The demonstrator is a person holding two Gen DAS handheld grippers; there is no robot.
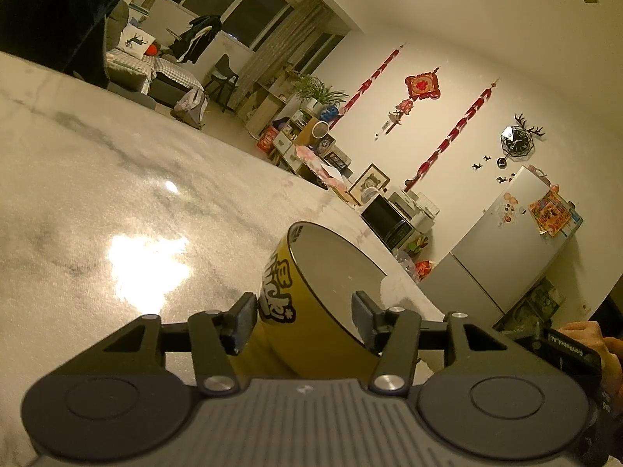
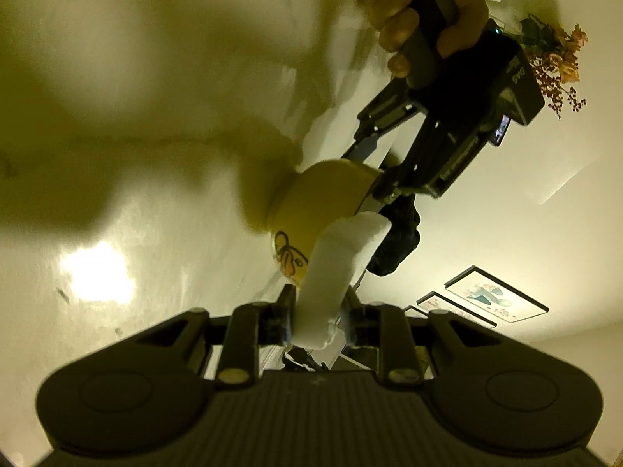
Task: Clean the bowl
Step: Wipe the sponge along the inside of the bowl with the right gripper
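Glossy marble-look tabletop (image 1: 117, 179) with lamp glare, yellow bowl (image 1: 311, 311) smooth and shiny outside, matt pale inside, soft white cloth (image 2: 335, 268), matt black plastic gripper (image 1: 303, 319)

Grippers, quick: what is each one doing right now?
Left gripper: closed on the yellow bowl, one finger outside, one inside the rim.
Right gripper: closed on a white cloth that touches the bowl.

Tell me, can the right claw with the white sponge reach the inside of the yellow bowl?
Probably yes. The left claw holds the yellow bowl with black lettering tilted by its rim, mouth open. The right claw pinches the white sponge against the bowl's outer side, with nothing blocking the way.
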